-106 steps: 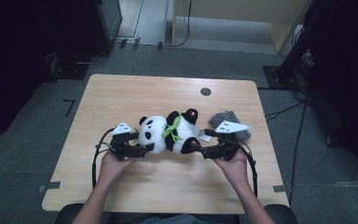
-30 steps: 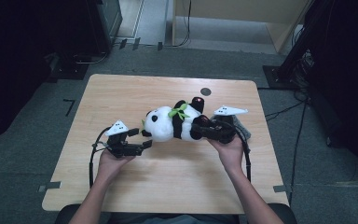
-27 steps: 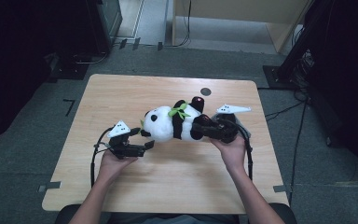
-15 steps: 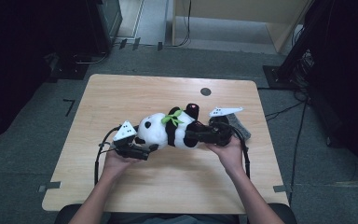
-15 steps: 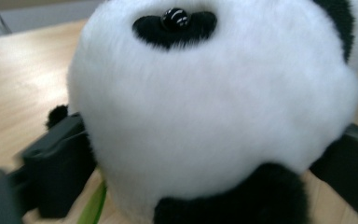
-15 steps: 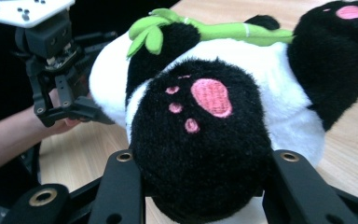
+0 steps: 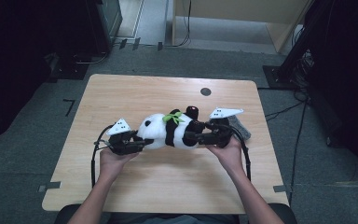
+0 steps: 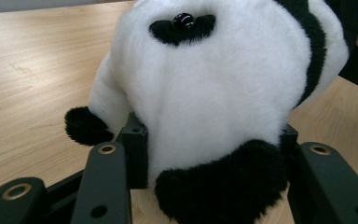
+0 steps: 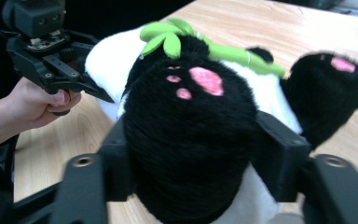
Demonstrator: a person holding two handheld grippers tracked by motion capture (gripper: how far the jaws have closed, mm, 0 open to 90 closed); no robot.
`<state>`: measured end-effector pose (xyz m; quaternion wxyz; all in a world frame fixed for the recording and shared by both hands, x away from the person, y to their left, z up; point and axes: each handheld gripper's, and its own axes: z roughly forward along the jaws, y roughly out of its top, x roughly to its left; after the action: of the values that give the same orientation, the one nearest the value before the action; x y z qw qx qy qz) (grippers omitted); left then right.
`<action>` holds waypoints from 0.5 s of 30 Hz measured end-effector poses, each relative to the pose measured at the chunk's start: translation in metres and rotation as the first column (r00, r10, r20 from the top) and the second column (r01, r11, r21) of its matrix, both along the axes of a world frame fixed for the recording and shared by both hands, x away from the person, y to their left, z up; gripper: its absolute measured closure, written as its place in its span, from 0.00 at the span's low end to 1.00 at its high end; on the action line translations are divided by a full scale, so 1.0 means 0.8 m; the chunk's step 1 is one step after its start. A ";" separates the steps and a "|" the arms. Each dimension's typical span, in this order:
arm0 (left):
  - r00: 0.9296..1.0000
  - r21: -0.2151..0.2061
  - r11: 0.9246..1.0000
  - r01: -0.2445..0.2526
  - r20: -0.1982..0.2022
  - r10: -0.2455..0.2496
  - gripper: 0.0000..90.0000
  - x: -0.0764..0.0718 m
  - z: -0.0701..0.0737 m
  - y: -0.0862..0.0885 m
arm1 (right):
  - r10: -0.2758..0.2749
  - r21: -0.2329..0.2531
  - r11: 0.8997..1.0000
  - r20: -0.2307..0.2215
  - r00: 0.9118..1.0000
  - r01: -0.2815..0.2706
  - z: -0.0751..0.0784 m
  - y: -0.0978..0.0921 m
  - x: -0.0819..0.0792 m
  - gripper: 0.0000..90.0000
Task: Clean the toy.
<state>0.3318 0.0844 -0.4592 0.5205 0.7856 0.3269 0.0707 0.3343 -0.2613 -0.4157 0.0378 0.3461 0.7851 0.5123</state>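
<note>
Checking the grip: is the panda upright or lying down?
Lying down: the panda stretches sideways between left gripper on its head and right gripper on its foot.

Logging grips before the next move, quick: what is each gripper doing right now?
Left gripper: shut on the plush panda's head.
Right gripper: shut on the panda's black foot.

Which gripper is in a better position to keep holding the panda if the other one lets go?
Probably the right gripper: its fingers clamp a whole black foot of the panda. The left gripper pinches the head near an ear, seemingly a looser grip.
</note>
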 end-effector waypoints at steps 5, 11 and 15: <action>1.000 0.019 1.000 -0.018 -0.025 0.018 0.55 0.002 0.005 0.001 | 0.021 -0.016 1.000 0.022 1.000 -0.021 -0.008 -0.005 0.001 0.27; 0.996 0.006 0.998 -0.056 -0.069 0.057 0.54 0.010 0.016 0.021 | 0.036 -0.033 0.999 0.071 0.997 -0.033 -0.013 -0.016 -0.002 0.25; 0.997 -0.036 0.998 -0.049 -0.068 0.047 0.54 0.008 0.029 0.027 | 0.055 -0.028 0.998 0.103 0.993 -0.052 -0.017 -0.015 -0.003 0.24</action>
<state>0.3379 0.1059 -0.4361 0.5219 0.7696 0.3643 0.0505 0.3321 -0.2729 -0.4292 0.0690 0.2975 0.7975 0.5203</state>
